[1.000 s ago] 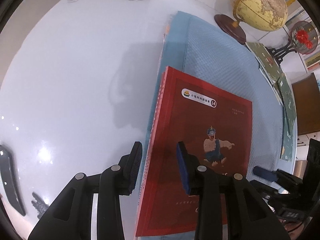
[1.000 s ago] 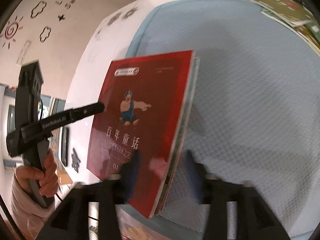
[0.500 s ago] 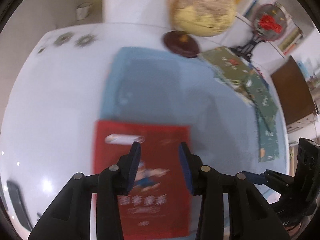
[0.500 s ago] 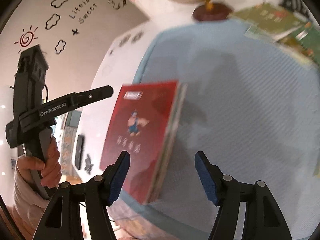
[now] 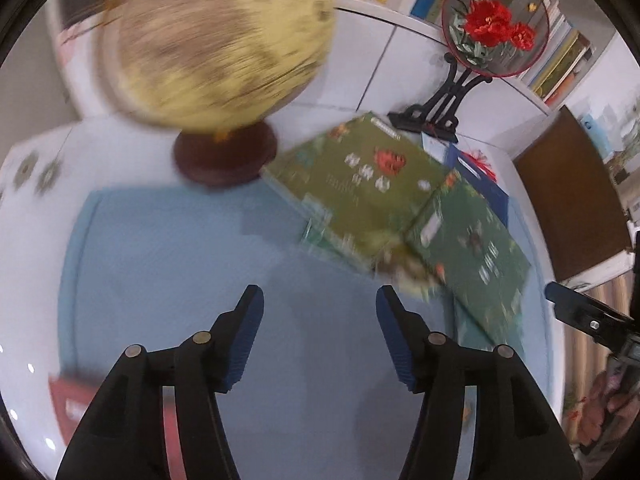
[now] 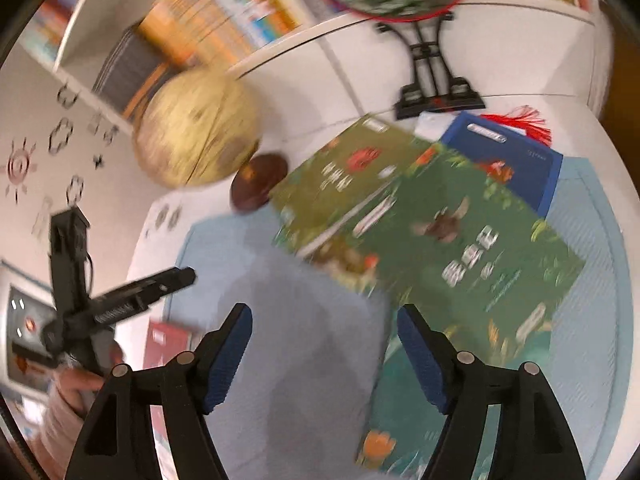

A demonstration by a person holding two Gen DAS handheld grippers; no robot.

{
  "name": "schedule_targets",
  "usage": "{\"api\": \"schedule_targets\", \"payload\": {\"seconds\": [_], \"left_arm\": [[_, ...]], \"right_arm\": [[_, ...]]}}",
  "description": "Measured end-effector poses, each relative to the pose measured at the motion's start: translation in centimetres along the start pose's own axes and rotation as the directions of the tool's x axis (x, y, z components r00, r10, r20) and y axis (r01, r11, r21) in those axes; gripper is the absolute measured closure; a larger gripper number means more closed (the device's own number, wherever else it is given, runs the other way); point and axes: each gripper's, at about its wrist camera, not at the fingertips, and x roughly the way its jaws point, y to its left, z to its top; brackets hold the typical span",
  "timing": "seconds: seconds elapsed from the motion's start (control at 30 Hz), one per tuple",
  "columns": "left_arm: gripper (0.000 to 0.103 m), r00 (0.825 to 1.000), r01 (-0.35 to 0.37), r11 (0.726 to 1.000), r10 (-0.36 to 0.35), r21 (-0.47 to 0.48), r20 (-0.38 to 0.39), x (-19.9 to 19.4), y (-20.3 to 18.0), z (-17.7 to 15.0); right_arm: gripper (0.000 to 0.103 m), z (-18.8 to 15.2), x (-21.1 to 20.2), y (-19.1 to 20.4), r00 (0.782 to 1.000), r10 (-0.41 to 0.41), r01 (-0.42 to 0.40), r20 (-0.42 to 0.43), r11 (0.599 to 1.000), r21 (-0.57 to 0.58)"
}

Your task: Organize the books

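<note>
One red book (image 6: 166,338) already lies flat at the lower left of the right wrist view, at the left edge of the pale blue mat (image 5: 168,264), and it reads as the one book put in its place so far. The rest is still to do: a loose, overlapping heap sits at the upper right of the mat, with an olive-green book (image 5: 356,184) nearest the globe (image 5: 212,40), a dark green book (image 6: 460,248) lying partly over it, a blue book (image 6: 516,156) tucked beneath at the far edge, and a teal book (image 6: 400,400) showing under the dark green one toward the bottom of the frame. The left gripper (image 5: 320,332) has its jaws opening with nothing between them, only bare mat. The right gripper (image 6: 324,350) is likewise opening and empty, its right finger just beside the dark green book's near edge. Judged from this, the task is early, with four books left to gather.
</note>
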Motion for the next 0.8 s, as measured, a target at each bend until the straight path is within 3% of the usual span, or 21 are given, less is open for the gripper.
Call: {"api": "schedule_targets", "payload": {"seconds": [0.03, 0.17, 0.2, 0.27, 0.4, 0.5, 0.63, 0.73, 0.8], "left_arm": [[0.047, 1.000, -0.019, 1.000, 0.019, 0.004, 0.003, 1.5, -0.6, 1.0], [0.047, 0.999, -0.025, 0.997, 0.022, -0.069, -0.047, 6.2, -1.4, 2.5], [0.047, 0.997, -0.018, 0.995, 0.010, -0.096, -0.076, 7.2, -1.7, 2.4], [0.047, 0.994, 0.063, 0.989, -0.073, -0.131, -0.076, 7.7, -3.0, 1.4], [0.047, 0.984, 0.123, 0.990, -0.132, -0.075, -0.124, 8.7, -6.8, -0.8], [0.047, 0.968, 0.170, 0.983, -0.179, -0.065, -0.174, 10.2, -8.9, -1.9], [0.047, 0.955, 0.219, 0.974, -0.227, -0.060, -0.194, 11.0, -11.0, -2.5], [0.046, 0.965, 0.192, 0.981, -0.192, -0.013, -0.181, 11.4, -12.2, -2.9], [0.045, 0.950, 0.238, 0.971, -0.239, -0.027, -0.203, 11.5, -12.3, -3.6]], "right_arm": [[0.029, 0.7, 0.6, -0.4, 1.000, -0.010, 0.010, 0.011, 1.000, -0.001], [0.029, 2.9, 3.7, -1.3, 0.984, -0.176, 0.178, 0.032, 0.979, -0.104], [0.029, 3.7, 3.9, -2.9, 0.984, -0.178, 0.180, 0.028, 0.977, -0.112], [0.029, 4.7, 4.7, -5.7, 0.985, -0.172, 0.172, 0.009, 0.981, -0.089], [0.029, 7.5, 5.6, -11.9, 0.984, -0.178, 0.178, -0.027, 0.984, -0.018], [0.029, 8.5, 6.6, -14.4, 0.970, -0.235, 0.234, -0.059, 0.972, -0.024], [0.026, 7.4, 7.7, -15.4, 0.968, -0.219, 0.216, -0.118, 0.975, -0.045], [0.026, 6.4, 7.3, -14.6, 0.976, -0.177, 0.170, -0.123, 0.983, -0.068], [0.026, 5.4, 7.0, -13.9, 0.981, -0.131, 0.121, -0.145, 0.990, -0.074]]}}
